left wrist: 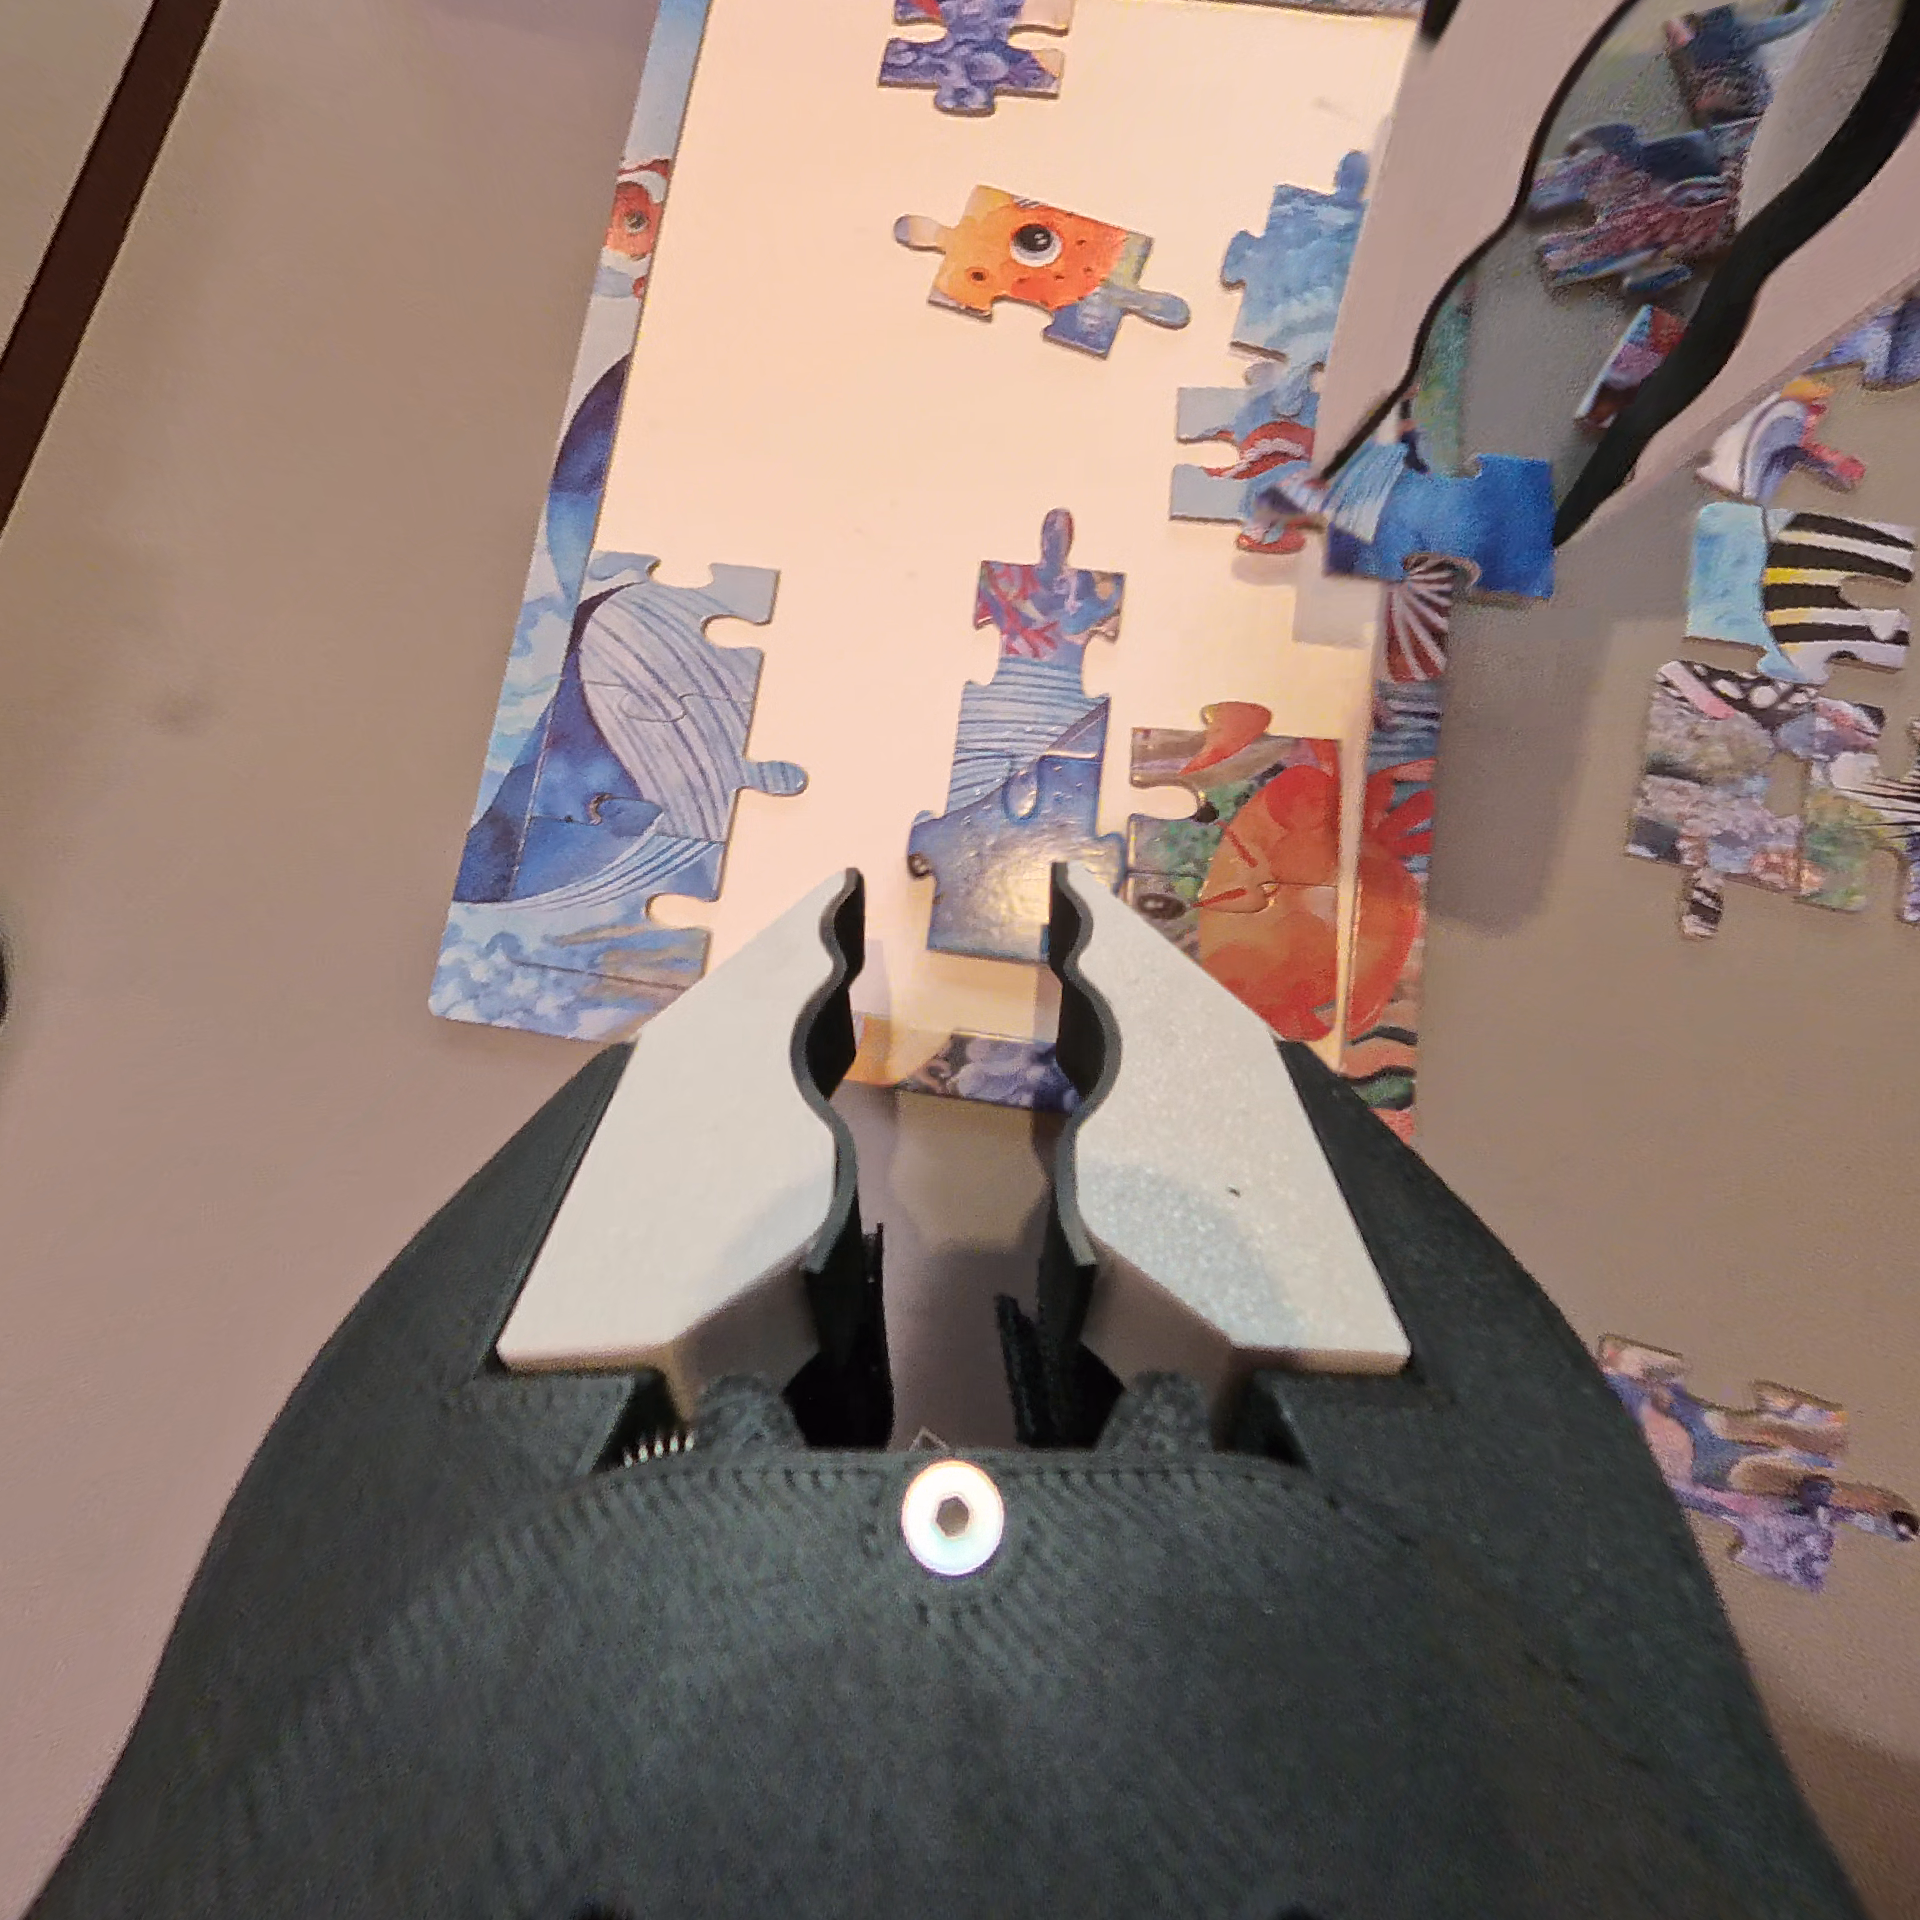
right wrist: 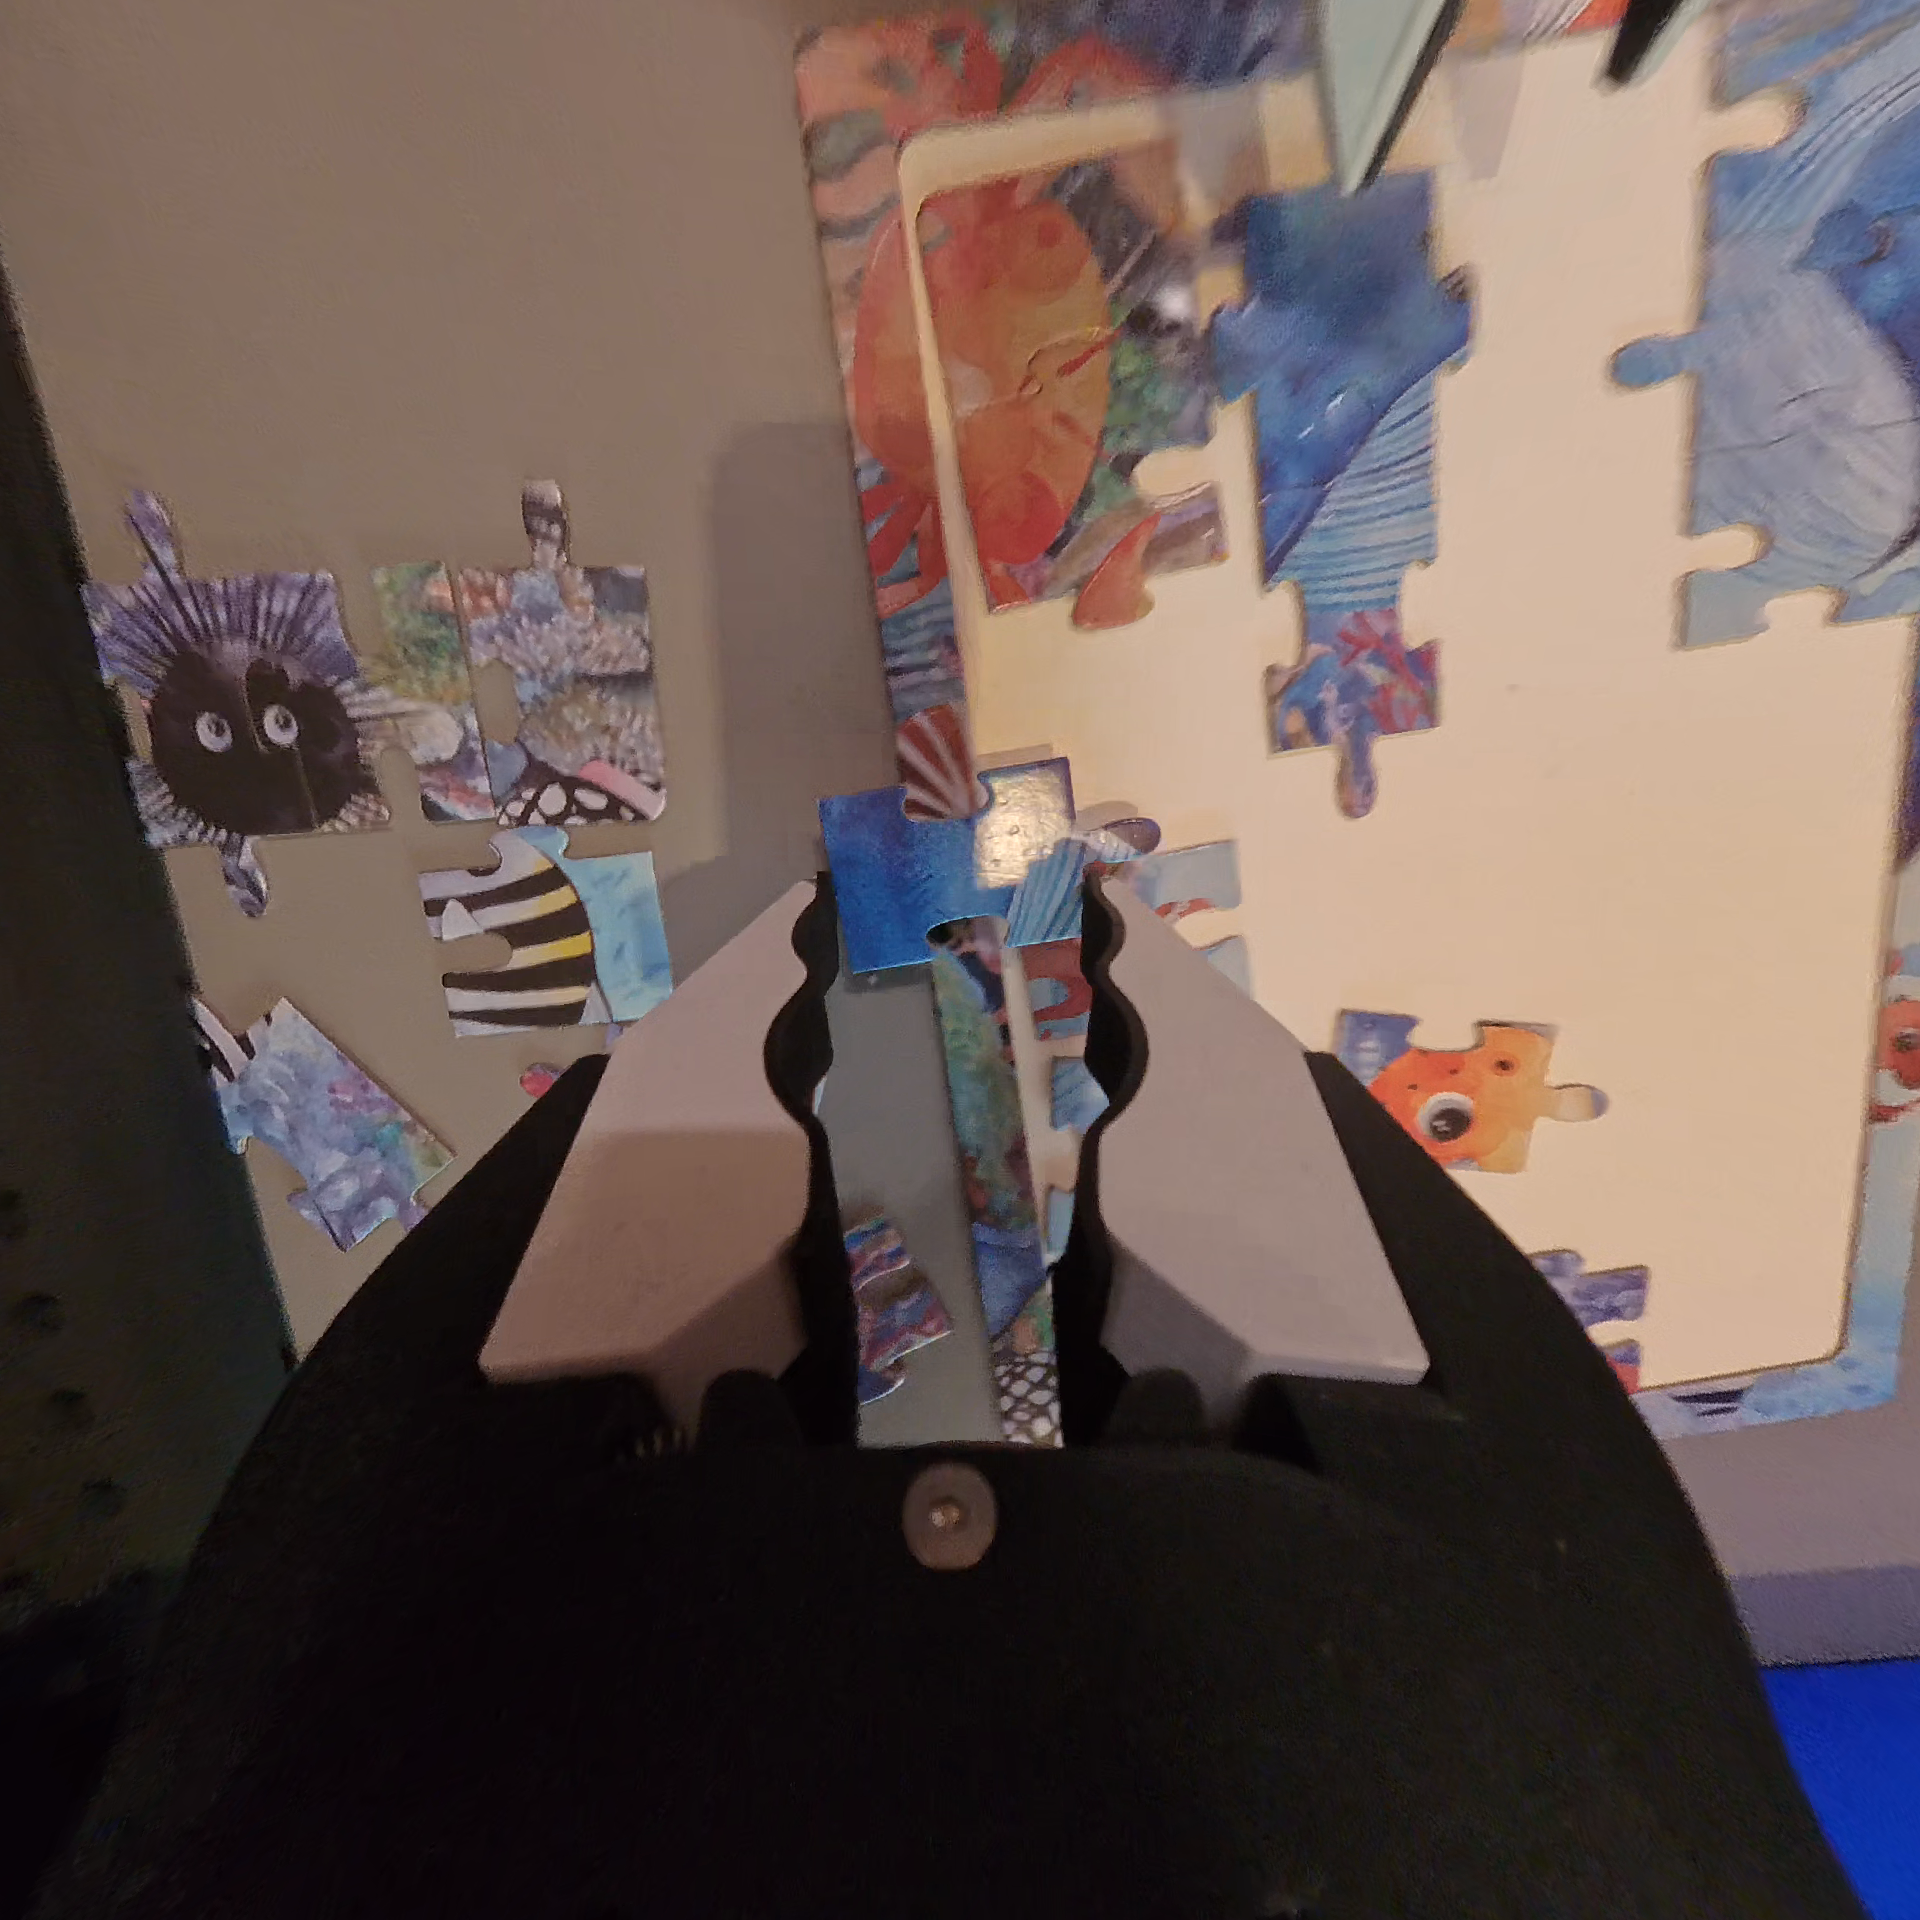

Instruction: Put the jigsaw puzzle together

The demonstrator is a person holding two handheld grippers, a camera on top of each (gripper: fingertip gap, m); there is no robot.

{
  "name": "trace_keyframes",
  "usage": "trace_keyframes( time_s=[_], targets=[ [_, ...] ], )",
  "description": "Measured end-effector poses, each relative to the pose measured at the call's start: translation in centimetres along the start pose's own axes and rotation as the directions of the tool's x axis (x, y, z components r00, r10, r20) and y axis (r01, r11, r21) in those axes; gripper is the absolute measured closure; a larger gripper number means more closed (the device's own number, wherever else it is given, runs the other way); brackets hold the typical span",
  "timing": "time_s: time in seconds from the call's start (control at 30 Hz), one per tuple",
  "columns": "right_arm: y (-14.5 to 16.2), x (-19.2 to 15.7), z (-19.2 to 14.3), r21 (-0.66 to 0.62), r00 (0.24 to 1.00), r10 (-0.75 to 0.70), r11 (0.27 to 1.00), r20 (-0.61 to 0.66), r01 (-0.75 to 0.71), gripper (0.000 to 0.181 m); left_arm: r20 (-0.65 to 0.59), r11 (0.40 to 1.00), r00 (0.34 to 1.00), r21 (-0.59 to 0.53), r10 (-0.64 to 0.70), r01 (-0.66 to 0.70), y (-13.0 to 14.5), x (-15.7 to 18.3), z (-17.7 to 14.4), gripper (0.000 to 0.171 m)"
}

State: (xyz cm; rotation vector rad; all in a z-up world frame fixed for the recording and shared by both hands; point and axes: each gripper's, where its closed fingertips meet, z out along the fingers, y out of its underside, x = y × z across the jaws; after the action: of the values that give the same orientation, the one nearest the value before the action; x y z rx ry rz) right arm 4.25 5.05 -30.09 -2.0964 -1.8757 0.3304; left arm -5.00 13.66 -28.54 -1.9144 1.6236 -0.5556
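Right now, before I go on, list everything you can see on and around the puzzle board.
Puzzle board: one, cream inside with a printed sea-picture border, on the table.
Blue piece: one, held over the board's edge by the right gripper.
Orange fish piece: one, loose on the board.
Whale section: joined blue pieces against the board's border.
Blue strip: joined pieces, mid-board.
Orange section: joined pieces at the opposite border.
Striped fish piece: one, yellow, black and white, off the board.
Black urchin pieces: two joined, off the board.
Table: beige.
Left gripper: open, empty, above the board.
Right gripper: grey fingers, closed on the blue piece.
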Motion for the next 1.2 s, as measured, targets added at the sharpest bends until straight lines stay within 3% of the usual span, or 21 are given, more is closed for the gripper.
trace_keyframes(
  time_s=[0.2, 0.47, 0.77, 1.2],
  targets=[
    [-3.6, 5.6, -1.6, 0.106, 0.991, -0.003, 0.994, -0.131, 0.017, 0.136, 0.014, 0.997, 0.997, -0.032, -0.071, 0.071, 1.8, -1.6, 0.2, 0.135],
    [-3.8, 11.3, 2.2, -0.042, 0.988, -0.047, 0.998, -0.15, 0.041, 0.136, -0.028, 0.994, 0.995, -0.064, -0.096, 0.094, 2.9, -1.3, 0.9, 0.129],
    [-4.2, 10.7, 3.3, -0.03, 0.998, 0.032, 0.999, 0.051, -0.031, 0.136, -0.053, 0.992, 0.991, -0.038, -0.119, 0.117, 2.8, -1.5, 0.9, 0.131],
    [-4.8, 11.0, 3.5, 0.018, 0.991, 0.073, 0.997, 0.108, -0.076, 0.136, -0.057, 0.992, 0.991, -0.03, -0.125, 0.123, 2.7, -1.6, 0.9, 0.133]
  ],
)
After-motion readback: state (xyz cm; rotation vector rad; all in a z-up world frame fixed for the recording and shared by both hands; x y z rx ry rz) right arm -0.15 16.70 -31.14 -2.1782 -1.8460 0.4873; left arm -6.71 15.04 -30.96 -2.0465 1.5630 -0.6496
